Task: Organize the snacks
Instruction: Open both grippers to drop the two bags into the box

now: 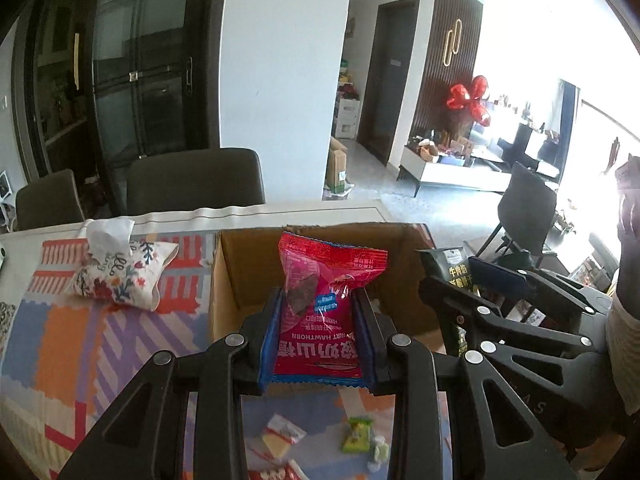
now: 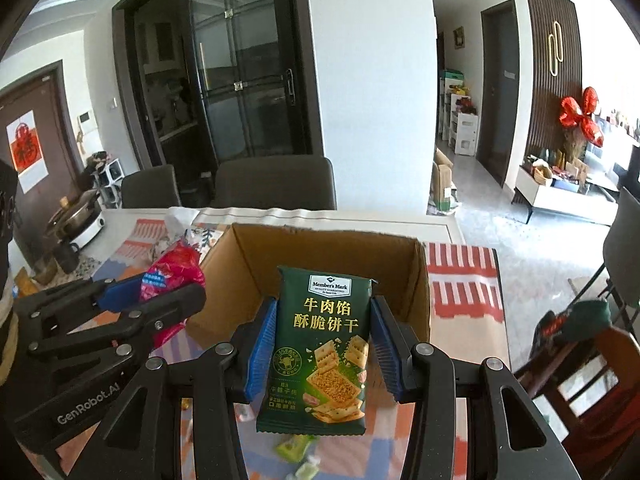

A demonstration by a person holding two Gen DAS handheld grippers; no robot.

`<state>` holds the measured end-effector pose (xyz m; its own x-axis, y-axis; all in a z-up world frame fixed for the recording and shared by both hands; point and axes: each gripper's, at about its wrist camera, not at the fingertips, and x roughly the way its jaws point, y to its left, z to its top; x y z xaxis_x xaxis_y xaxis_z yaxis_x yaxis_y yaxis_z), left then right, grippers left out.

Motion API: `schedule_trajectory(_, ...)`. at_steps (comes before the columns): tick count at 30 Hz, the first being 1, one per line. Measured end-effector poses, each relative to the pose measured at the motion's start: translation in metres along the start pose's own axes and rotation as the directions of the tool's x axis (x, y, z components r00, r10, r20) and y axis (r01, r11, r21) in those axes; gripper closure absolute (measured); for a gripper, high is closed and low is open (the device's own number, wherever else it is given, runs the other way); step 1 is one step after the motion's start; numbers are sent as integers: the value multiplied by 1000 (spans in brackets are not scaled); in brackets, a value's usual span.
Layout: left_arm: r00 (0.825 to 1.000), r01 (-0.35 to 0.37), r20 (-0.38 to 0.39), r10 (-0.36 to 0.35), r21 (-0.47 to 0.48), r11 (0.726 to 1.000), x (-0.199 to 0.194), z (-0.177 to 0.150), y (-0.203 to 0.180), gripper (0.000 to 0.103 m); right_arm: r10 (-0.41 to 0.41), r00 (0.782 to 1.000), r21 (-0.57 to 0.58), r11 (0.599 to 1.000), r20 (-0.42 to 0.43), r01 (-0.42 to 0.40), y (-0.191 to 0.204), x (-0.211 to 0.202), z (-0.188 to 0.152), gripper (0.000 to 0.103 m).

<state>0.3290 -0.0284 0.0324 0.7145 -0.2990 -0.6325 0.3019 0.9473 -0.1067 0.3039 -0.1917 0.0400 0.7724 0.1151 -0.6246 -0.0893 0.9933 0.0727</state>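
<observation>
Left wrist view shows me the cardboard box (image 1: pixel 316 280) open at the top, its brown corrugated walls standing upright on the patterned tablecloth (image 1: pixel 80 344), and I use that box as my landmark. My left gripper (image 1: pixel 318 332) hangs over the box's near wall, its blue pads pressed in on both sides of the red hawthorn packet (image 1: pixel 324 312), a glossy crinkled pouch held upright with its print upside down. Right of it, over the box's right-hand near corner, my right gripper (image 1: pixel 480 284) comes in at a slant, tightly closed on the dark green cracker packet (image 1: pixel 444 264). In the right wrist view that gripper (image 2: pixel 324 344) points at the box (image 2: pixel 332 256) with its blue ribbed pads squeezing the flat, smooth cracker packet (image 2: pixel 320 352) from both sides, above the near wall. The box interior beyond both packets looks roomy. Left of the box lies a floral fabric tissue pouch (image 1: pixel 120 276); nearer me than the box, small loose snacks (image 1: pixel 356 436) are scattered on the cloth; beyond it stand dark chairs (image 1: pixel 196 180)
</observation>
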Motion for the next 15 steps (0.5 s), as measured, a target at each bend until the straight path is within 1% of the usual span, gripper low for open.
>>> schedule_trajectory(4, 1000, -2, -29, 2, -7, 1000, 15, 9, 2, 70, -22, 1000, -6, 1000, -16, 22, -4, 15, 10, 56)
schedule_trajectory(10, 997, -40, -71, 40, -2, 999, 33, 20, 3, 70, -44, 999, -26, 999, -16, 44, -7, 28, 24, 56)
schedule_trajectory(12, 995, -51, -83, 50, -4, 999, 38, 25, 6, 68, -47, 999, -21, 999, -16, 46, -10, 34, 29, 56)
schedule_trajectory(13, 995, -57, -83, 56, -8, 998, 37, 25, 7, 60, -45, 999, -18, 999, -15, 45, -11, 36, 31, 55)
schedule_trajectory(14, 994, -73, -87, 72, -11, 997, 37, 26, 9, 54, -56, 998, -22, 998, -18, 55, -11, 39, 32, 55)
schedule_trajectory(15, 992, -98, -79, 97, -14, 995, 34, 25, 11, 44, -78, 997, -28, 997, -19, 77, -11, 40, 33, 47)
